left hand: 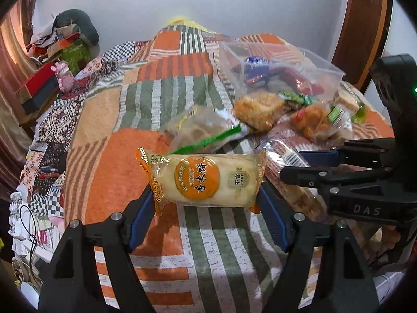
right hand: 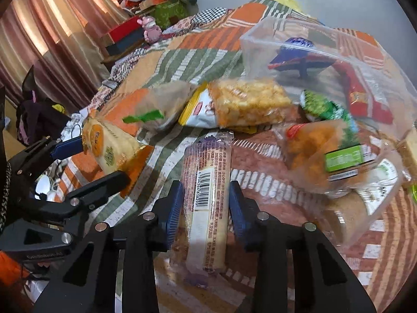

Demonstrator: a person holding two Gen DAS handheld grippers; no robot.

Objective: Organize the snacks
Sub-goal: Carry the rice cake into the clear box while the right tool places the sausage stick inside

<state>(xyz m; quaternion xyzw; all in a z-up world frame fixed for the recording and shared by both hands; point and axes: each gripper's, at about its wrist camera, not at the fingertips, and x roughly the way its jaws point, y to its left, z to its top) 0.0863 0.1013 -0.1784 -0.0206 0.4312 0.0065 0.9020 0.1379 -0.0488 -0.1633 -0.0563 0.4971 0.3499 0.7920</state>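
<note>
- While both tongs sit among the loose snacks on the patchwork quilt (left hand: 135,172), we judge each packet by its wrapper and filling.
- Our left gripper (left hand: 206,198) has its blue pads at the two crimped ends of the rice cracker packet (left hand: 206,180), which lies crosswise between them; the pads look pressed against the ends, so we read it as pinching the packet lengthwise.
- That packet is probably light, with brittle crackers inside slick film. Squeezing end to end risks buckling it or crushing the contents, so we would keep the pressure gentle; a hold across the short sides may be steadier.
- Our right gripper (right hand: 203,206) straddles the long biscuit pack (right hand: 206,182), which lies along the fingers on the quilt, barcode up. The pads sit just beside its long edges; whether they are truly biting we cannot tell.
- This pack looks stiff enough to lift from near its middle, though the glossy wrapper could slide.
- Farther back, the clear plastic box (left hand: 281,70) already holds a few packets, and it seems the likely destination.
- Near the box lie softer pieces, such as the puffed rice bar (right hand: 247,104) and a bagged pastry (right hand: 323,151); we would grip those lightly.
</note>
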